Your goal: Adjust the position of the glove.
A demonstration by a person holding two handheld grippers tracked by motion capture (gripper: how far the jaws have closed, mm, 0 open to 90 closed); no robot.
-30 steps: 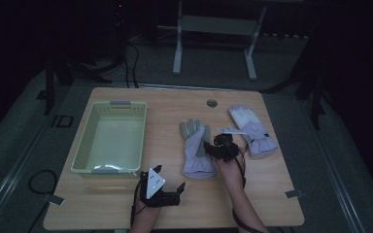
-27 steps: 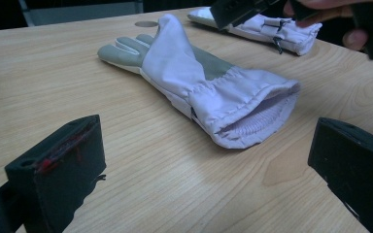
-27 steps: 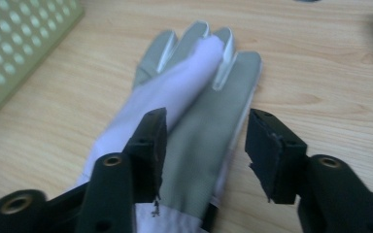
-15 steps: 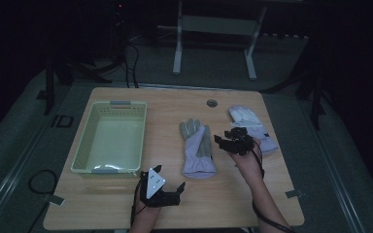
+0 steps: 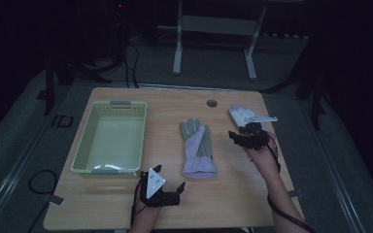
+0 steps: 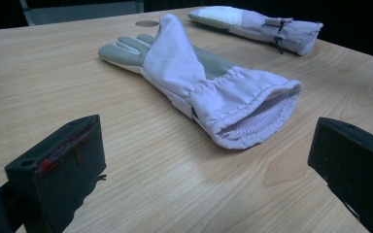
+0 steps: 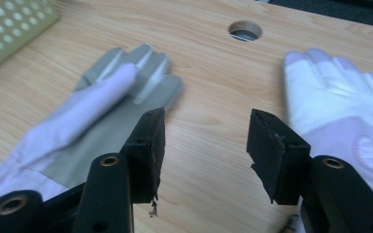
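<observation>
Right tool (image 5: pixel 240 137) hangs above the surface (image 5: pixel 126 204), between two gloves, its jaws spread with nothing in them. Left tool (image 5: pixel 167 180) sits near the front edge, jaws wide apart, also empty. One grey and lilac glove (image 5: pixel 197 148) lies flat in the middle, fingers pointing away from the person, cuff toward them. Another white glove (image 5: pixel 245 115) lies partly behind the right tool, maybe pointing left. A green basket (image 5: pixel 108 170) stands at the left. All around, the room is dark.
</observation>
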